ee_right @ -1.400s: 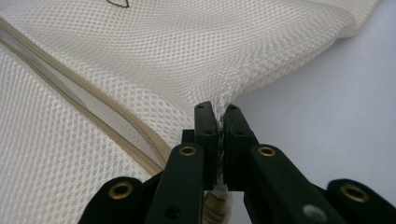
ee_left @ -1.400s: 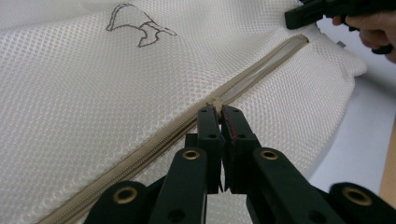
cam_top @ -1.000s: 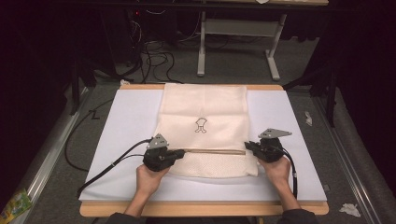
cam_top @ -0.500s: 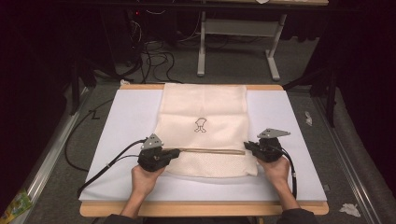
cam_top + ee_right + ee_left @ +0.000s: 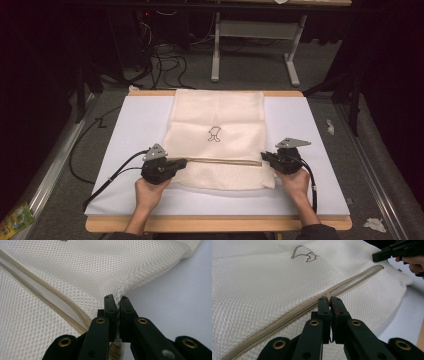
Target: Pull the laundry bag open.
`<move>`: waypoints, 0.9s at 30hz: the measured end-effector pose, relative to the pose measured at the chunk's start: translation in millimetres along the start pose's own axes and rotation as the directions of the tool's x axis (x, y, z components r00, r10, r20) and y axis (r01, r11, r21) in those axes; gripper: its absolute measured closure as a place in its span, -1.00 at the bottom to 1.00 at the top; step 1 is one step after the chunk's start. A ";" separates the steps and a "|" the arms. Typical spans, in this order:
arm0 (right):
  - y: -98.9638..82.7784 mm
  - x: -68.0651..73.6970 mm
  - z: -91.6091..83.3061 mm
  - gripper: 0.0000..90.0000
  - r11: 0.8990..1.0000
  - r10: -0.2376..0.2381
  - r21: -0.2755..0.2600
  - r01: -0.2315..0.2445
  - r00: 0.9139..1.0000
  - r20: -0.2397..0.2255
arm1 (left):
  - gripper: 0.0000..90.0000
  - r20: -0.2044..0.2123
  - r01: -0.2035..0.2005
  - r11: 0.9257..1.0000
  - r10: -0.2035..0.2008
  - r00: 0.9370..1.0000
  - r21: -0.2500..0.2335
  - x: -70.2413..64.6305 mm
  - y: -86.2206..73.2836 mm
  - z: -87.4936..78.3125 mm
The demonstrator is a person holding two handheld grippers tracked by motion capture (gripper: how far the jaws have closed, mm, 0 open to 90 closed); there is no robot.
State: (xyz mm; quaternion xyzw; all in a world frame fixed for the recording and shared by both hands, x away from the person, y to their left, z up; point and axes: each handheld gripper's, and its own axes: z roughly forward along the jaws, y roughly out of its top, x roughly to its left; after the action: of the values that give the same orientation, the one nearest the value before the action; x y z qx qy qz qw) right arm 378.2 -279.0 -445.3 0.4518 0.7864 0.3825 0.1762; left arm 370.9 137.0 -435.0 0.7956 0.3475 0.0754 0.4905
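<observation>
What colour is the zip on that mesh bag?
The zip is beige, a shade darker than the cream bag; clearest in the left gripper view.

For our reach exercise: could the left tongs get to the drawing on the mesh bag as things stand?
Probably yes, once they let go: the left tongs are shut on the zip pull, and bare mesh lies between them and the drawing.

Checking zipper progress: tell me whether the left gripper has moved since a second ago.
Yes. The left gripper has slid slightly left along the zipper, away from the printed logo on the mesh bag, which stayed put.
</observation>
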 end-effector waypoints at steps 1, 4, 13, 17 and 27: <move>0.0 0.0 0.0 0.95 1.000 0.000 0.000 0.000 1.000 0.000 | 0.94 0.002 -0.001 1.000 0.001 1.000 -0.001 -0.3 -0.2 -1.1; 2.6 2.8 -1.7 0.95 1.000 -0.005 -0.001 0.005 1.000 -0.006 | 0.94 -0.002 -0.005 1.000 0.005 1.000 0.006 0.5 -1.5 -5.1; 6.6 1.8 0.3 0.95 1.000 -0.023 -0.012 0.023 1.000 -0.009 | 0.94 -0.008 0.023 1.000 -0.023 1.000 -0.008 6.6 -5.4 -10.7; 5.3 0.5 3.0 0.95 1.000 -0.014 -0.011 0.014 1.000 -0.017 | 0.94 -0.010 0.027 1.000 -0.027 1.000 -0.004 8.3 -4.6 -9.8; 3.4 -4.2 1.8 0.95 1.000 -0.002 -0.025 0.001 1.000 -0.029 | 0.94 -0.024 0.040 0.999 -0.040 0.999 -0.009 10.8 -1.6 -14.1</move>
State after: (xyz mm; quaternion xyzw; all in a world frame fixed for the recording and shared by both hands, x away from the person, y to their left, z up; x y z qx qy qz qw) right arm 383.5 -280.8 -444.1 0.4435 0.7844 0.3986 0.1708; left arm 371.7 154.4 -431.5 0.7856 0.3689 0.0768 0.4908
